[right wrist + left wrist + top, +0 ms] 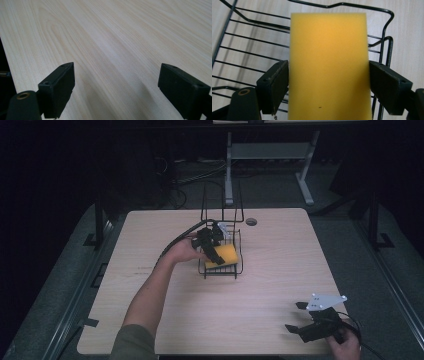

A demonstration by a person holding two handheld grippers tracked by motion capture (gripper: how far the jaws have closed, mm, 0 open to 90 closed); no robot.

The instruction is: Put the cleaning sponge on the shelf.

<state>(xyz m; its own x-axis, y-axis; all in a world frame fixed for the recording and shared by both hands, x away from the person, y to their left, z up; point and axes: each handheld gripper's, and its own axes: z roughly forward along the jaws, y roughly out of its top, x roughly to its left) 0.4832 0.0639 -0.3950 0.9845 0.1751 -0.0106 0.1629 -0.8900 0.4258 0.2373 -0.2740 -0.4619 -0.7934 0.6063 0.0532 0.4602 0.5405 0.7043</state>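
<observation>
We count one yellow sponge (329, 67), one black wire rack (221, 237), and two handheld grippers on one pale wooden table (150, 310). Our left gripper (216, 251) reaches over the rack near the middle of the table, and in the left gripper view its two black jaws press against the sponge's long sides, clamped on it. The sponge sits over the rack's low wire tray, with the thin bars running beneath it; whether it rests on those bars or hangs just above them we cannot quite tell from this blurred close-up. The rack also has tall upright wire loops at its far end, in the high view. Our right gripper (299, 317) rests near the table's front right corner, well apart from the rack, its two jaws spread wide with bare wood between them.
</observation>
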